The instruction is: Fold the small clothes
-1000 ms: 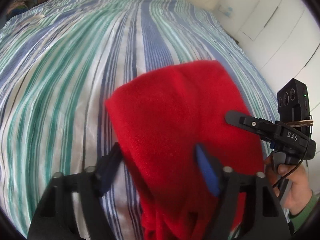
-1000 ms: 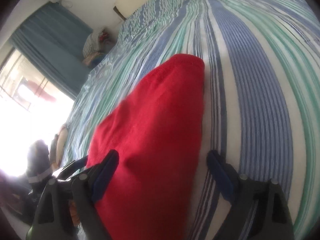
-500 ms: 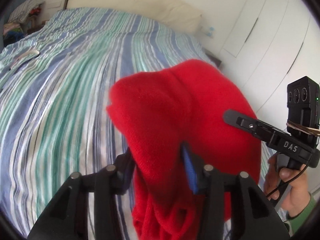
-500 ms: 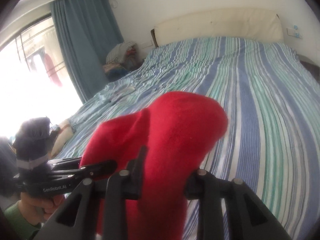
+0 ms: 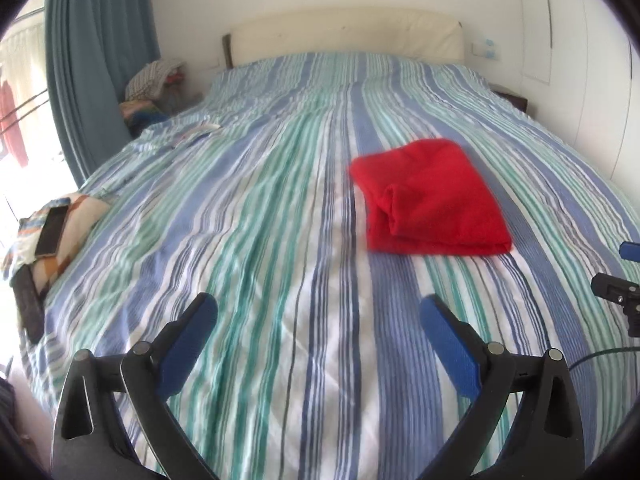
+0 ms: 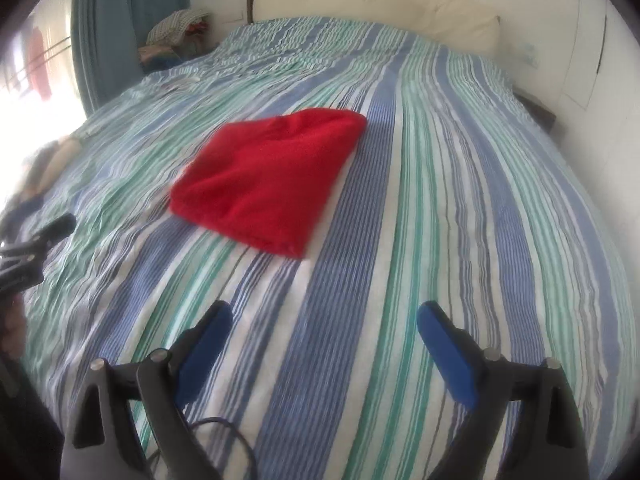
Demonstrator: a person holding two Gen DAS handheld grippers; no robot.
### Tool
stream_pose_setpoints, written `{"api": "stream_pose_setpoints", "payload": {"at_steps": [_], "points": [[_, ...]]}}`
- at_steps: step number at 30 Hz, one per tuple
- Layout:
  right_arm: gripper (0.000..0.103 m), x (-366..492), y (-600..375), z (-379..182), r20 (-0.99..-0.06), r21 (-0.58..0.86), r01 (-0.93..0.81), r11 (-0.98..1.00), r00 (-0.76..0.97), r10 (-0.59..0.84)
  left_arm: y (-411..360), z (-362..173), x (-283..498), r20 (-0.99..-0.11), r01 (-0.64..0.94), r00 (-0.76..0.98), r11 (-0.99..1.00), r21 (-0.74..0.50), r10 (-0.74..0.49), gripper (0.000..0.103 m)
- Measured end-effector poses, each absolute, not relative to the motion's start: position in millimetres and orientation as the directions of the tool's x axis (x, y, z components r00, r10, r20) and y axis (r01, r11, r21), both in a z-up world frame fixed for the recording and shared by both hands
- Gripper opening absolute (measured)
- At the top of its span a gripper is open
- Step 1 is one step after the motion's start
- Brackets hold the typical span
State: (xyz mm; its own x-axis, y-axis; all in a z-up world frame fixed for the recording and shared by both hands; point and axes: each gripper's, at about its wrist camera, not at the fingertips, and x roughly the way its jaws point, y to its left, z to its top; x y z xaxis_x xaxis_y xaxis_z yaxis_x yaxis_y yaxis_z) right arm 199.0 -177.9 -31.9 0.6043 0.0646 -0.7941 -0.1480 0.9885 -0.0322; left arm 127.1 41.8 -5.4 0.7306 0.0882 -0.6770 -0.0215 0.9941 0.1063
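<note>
I have both grippers standing wide with nothing between the pads: the left gripper [image 5: 318, 326] has just been opening, and so has the right gripper [image 6: 324, 332], and in each wrist view only striped bedcover shows in the gap. The red garment [image 5: 430, 196] lies folded flat on the bed [image 5: 248, 208], well apart from both sets of fingers and further up the bed toward the headboard [image 5: 344, 36]. From the left wrist view it sits ahead and to the right of my line; from the right wrist view the same garment [image 6: 268, 176] sits ahead and to the left. So it lies between my two hands, a little forward of them, and I judge neither hand clearly the nearer. Its longer side seems to run roughly up the bed along the stripes, with a thick folded edge facing me and, in the left view, a rolled lip on the garment's left side. If another fold is wanted, I would bring both grippers inward and forward onto that near edge, one at each corner. If the piece counts as done, my hands are free for the next one; I see no other loose garment within the grippers' reach.
</note>
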Motion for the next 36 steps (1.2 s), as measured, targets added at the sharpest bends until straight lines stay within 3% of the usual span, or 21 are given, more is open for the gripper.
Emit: {"api": "stream_pose_setpoints", "payload": {"at_steps": [5,17,30,36], "points": [[0.093,134.5,-167.4,-3.0,-0.772,-0.012,-0.066,0.998,0.635,0.033,29.6,-2.8,96.5,-0.766,0.011,0.640,0.996,0.084,0.058,0.101],[0.094,61.9,-148.0,37.9,-0.727,-0.116,0.005,0.993,0.681,-0.088,25.1,27.2,53.1,-0.736,0.011,0.675,0.997,0.072,0.046,0.101],[0.093,52.1,-155.6,41.8,-0.722,-0.088,0.027,0.996,0.686,-0.083,15.6,37.4,47.5,-0.712,0.033,0.701,0.996,0.087,0.039,0.101],[0.093,54.0,-155.2,39.6,-0.727,-0.088,0.023,0.996,0.682,-0.080,15.3,38.8,45.5,-0.714,0.068,0.700,0.997,0.022,-0.031,0.102]]}}
